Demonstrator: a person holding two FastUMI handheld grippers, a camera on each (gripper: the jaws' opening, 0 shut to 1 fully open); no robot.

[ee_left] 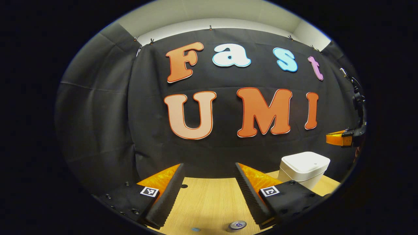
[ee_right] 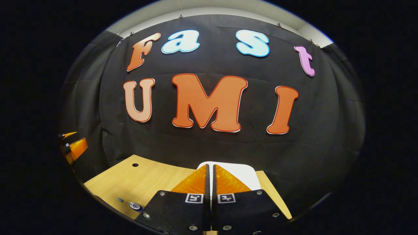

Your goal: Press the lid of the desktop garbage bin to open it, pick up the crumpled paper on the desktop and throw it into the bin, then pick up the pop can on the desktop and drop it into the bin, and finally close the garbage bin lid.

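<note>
In the left gripper view, the white desktop bin [ee_left: 303, 168] stands on the wooden table at the right with its lid down. The pop can [ee_left: 237, 225] stands upright at the very bottom, close under my left gripper [ee_left: 209, 165], which is open with nothing between its fingers. The right gripper [ee_left: 343, 138] hangs in the air above and right of the bin. In the right gripper view, my right gripper [ee_right: 210, 167] is shut on nothing, raised above and in front of the bin [ee_right: 243, 173]. The can [ee_right: 135, 206] sits low on the left.
The wooden table [ee_left: 209, 202] ends at the black cloth wall. A small round hole [ee_right: 135, 165] is in the tabletop near the back. A small blue spot [ee_right: 120, 199] lies beside the can. The left gripper [ee_right: 73, 145] shows at the far left edge.
</note>
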